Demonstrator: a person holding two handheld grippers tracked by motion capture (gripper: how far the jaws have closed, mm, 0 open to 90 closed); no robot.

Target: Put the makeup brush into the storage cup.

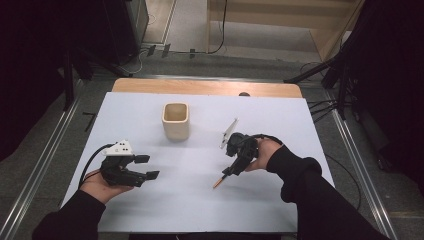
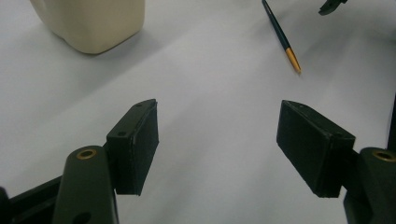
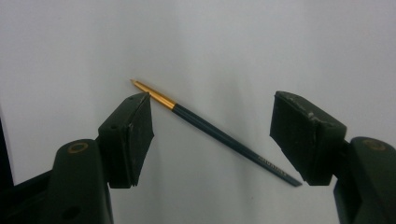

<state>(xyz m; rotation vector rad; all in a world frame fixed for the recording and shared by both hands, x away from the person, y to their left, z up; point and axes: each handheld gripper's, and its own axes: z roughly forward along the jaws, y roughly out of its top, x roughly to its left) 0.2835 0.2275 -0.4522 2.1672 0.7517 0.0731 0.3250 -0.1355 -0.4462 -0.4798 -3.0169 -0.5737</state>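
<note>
A slim dark pen with an orange tip point(image 3: 219, 135) lies flat on the white table sheet point(image 1: 190, 205). My right gripper point(image 3: 212, 126) is open and straddles it, jaws on either side, pads not touching it. In the high view the right gripper point(image 1: 228, 171) points down-left at right of centre, and the pen's orange tip point(image 1: 218, 183) pokes out below it. My left gripper point(image 1: 148, 167) rests at the left, open, with nothing between its jaws. The left gripper view, over the open left gripper point(image 2: 219, 135), has the pen point(image 2: 282, 37) far off at the upper right.
A cream square cup point(image 1: 176, 120) stands upright at the middle back of the sheet, also at the upper left as the cup point(image 2: 93, 23). The wooden table edge point(image 1: 200, 88) runs behind it. Metal rails point(image 1: 40, 170) flank the table.
</note>
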